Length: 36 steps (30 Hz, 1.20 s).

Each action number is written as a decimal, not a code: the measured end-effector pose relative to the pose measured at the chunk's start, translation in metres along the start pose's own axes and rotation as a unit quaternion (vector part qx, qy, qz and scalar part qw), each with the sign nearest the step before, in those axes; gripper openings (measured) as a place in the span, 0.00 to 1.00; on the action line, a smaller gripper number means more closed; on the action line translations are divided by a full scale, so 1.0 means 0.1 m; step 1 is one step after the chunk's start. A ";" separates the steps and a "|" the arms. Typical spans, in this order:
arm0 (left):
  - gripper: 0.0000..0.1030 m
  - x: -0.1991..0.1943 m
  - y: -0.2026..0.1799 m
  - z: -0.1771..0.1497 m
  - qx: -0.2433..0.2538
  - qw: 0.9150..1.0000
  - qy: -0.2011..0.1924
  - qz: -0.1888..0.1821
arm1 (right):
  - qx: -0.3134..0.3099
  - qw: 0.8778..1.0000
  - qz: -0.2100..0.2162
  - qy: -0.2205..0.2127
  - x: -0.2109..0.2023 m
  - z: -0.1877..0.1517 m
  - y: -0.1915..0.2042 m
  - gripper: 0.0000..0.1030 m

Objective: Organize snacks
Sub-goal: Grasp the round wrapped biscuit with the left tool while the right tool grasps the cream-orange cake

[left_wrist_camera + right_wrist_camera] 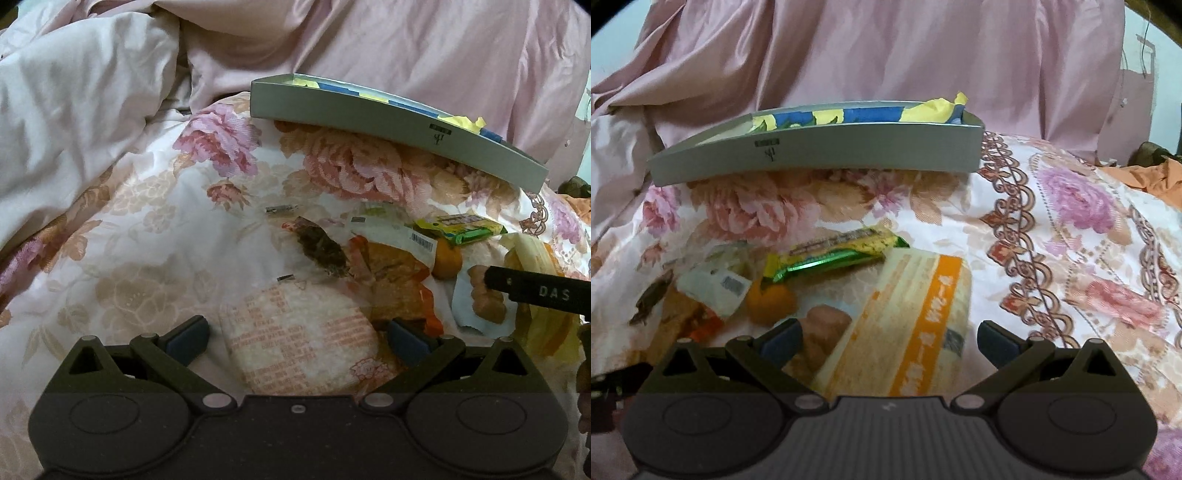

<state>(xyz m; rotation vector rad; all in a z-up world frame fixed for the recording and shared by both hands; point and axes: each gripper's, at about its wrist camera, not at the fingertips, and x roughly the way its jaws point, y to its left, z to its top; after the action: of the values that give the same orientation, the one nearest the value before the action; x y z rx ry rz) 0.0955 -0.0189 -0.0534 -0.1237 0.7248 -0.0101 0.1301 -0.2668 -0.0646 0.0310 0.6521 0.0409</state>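
One green snack bar [834,254] lies flat on the bed [1071,229], its long axis running left to right, beside one orange [772,301]. One gray box [820,147] sits behind. Both grippers, left [297,338] and right [890,338], have fingers spread open, holding nothing.

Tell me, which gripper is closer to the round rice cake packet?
Left. The left gripper has its open fingers on either side of the round rice cake packet. The right gripper is off to the side, over the orange-striped snack bag.

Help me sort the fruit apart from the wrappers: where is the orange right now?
The orange lies on the floral bedspread, left of centre in the right wrist view, tucked under the green snack bar and right of the barcoded white packet.
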 end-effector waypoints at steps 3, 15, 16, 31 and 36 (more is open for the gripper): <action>0.94 -0.02 -0.02 -0.01 0.005 1.000 0.000 -0.001 | 0.003 1.000 0.008 0.002 0.03 0.01 0.02 1.00; 0.79 -0.06 -0.03 -0.03 -0.006 1.000 0.000 -0.021 | 0.005 1.000 -0.006 -0.021 -0.12 -0.08 0.05 0.65; 0.78 -0.07 -0.02 -0.03 -0.008 1.000 0.001 -0.022 | 0.007 1.000 -0.005 -0.020 -0.13 -0.09 0.04 0.64; 0.80 -0.11 -0.13 -0.09 0.008 0.998 0.023 -0.066 | 0.006 0.998 0.055 -0.034 -0.57 -0.35 0.05 0.55; 0.78 -0.12 -0.14 -0.10 0.016 0.998 0.022 -0.063 | 0.012 0.997 0.073 0.002 -0.43 -0.35 0.04 0.68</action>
<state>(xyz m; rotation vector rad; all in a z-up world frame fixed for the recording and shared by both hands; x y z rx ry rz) 0.0805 -0.0333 -0.0518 -0.1386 0.7590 -0.1453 0.0748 -0.2641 -0.0664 0.1018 0.6528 0.1744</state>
